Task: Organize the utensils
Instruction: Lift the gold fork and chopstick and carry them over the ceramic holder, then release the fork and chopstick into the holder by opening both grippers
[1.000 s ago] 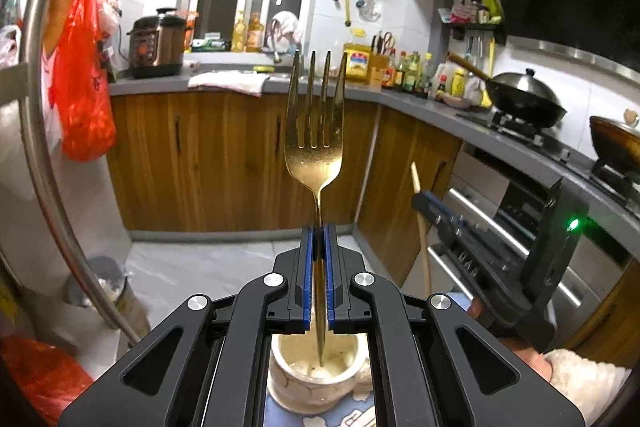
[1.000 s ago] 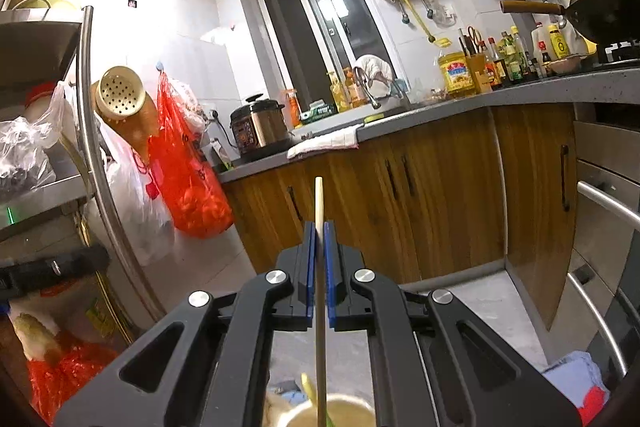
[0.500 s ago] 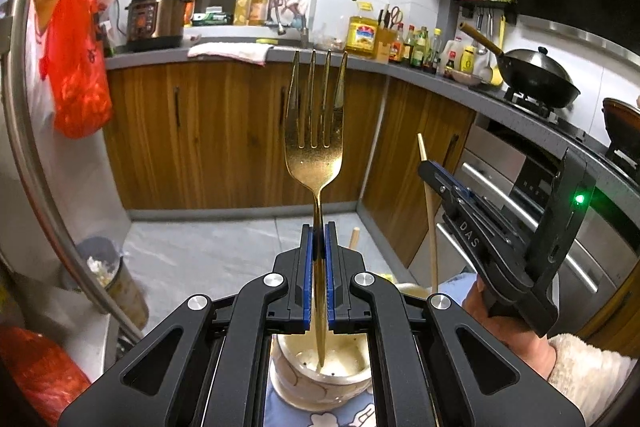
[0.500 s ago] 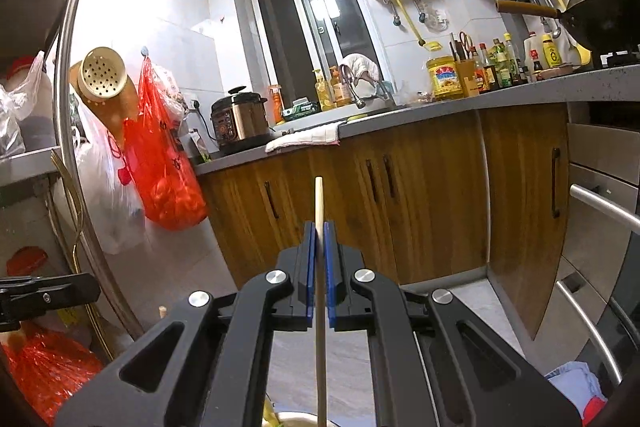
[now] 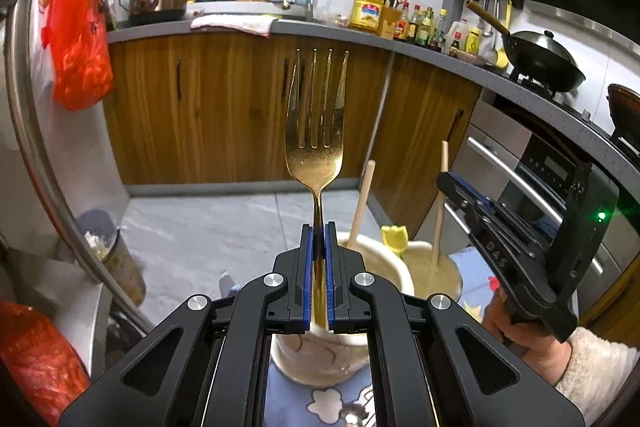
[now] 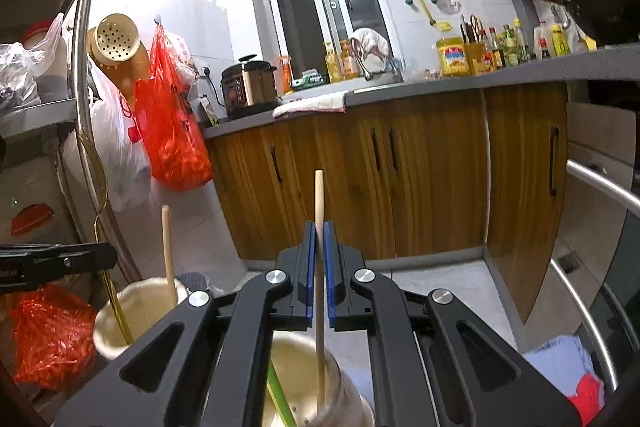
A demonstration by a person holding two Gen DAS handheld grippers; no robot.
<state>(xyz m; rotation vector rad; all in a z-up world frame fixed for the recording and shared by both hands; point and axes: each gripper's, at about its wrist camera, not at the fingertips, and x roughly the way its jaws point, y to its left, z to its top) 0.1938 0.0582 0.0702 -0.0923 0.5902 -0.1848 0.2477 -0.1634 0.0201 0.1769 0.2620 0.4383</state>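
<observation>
Fingers on both grippers were closed on something upright, each above its own cup. Beyond them the kitchen's wooden cabinets point(image 5: 224, 107) and the grey floor point(image 5: 208, 223) lay well back, so neither hand was crowded by anything but the other.

On the patterned table point(image 5: 320, 403) two cream cups stood just beside each other. The left gripper point(image 5: 319, 267) hung over the nearer cup point(image 5: 316, 359), its fingers pinched narrow on the stem of a gold fork point(image 5: 315, 147), tines up, long axis straight up and down, the lower end of the handle reaching down past the rim into the cup. A wooden chopstick point(image 5: 362, 203) leaned in that same cup, to the right of the fork.

The right gripper point(image 6: 318, 267) stood over the second cup point(image 6: 296, 371), fingers closed on another chopstick point(image 6: 319, 203), also upright, its lower end well inside the cup beside a green stick point(image 6: 278, 391). From the left camera that gripper body sat close on the right, near the left one but not touching.

To my eye both pieces were lined up with their cups, so the next move looked like a plain release or a short drop. The risk seemed small: the fork might tip against the leaning chopstick, and the two grippers had little room sideways between them.
</observation>
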